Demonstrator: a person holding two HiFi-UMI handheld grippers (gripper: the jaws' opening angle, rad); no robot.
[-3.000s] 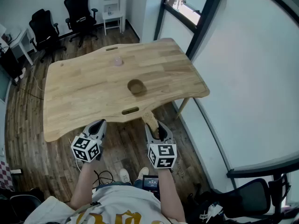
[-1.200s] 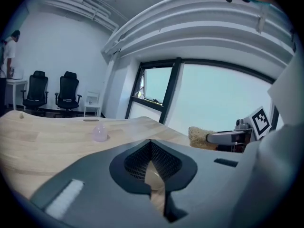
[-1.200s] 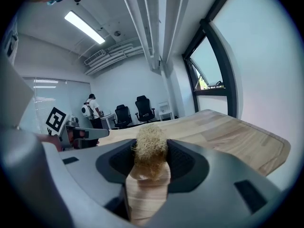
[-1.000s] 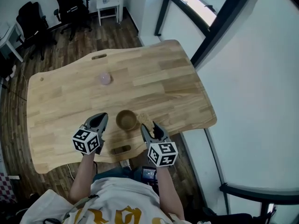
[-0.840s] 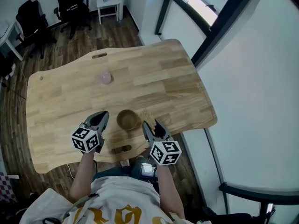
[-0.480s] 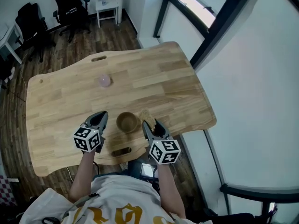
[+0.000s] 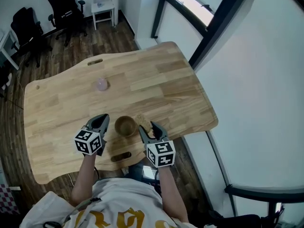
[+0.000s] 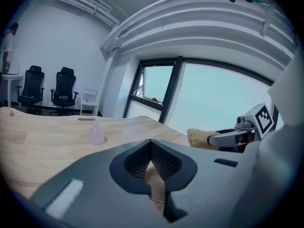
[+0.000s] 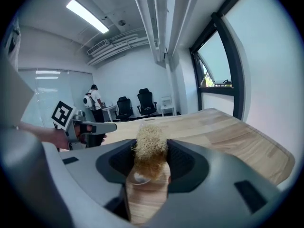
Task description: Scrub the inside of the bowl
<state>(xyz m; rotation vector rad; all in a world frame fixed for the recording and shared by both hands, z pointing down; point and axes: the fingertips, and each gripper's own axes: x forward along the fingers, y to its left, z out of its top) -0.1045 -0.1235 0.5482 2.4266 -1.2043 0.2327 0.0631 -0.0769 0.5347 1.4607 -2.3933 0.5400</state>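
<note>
The bowl (image 7: 126, 126) is sitting upright on the wooden table (image 7: 156, 80), close to the edge nearest the person and between the two grippers. The right gripper (image 7: 147, 127) is clamping a straw-coloured scrubber (image 7: 141, 120). In the right gripper view its bristly head is sticking up from between the two dark pads, which are pressing on it from either side.

From the head view, the scrubber is hanging just beside the bowl's right rim, outside the bowl rather than inside it. Whether the bristles are touching the rim cannot be told. The inside of the bowl is lying open to the camera, with nothing in it.

The left gripper (image 7: 101, 122) is hanging on the bowl's other side, just beside its left rim. Its jaws are pressing flat together with nothing clenched between them. Whether it is touching the bowl cannot be told. In the left gripper view, the scrubber and the right gripper are showing off to the right, above the table.

A pale pink ball (image 7: 101, 84) is resting farther out on the table, well apart from the bowl. Black office chairs (image 7: 64, 8) are standing on the floor beyond the table's far edge.
</note>
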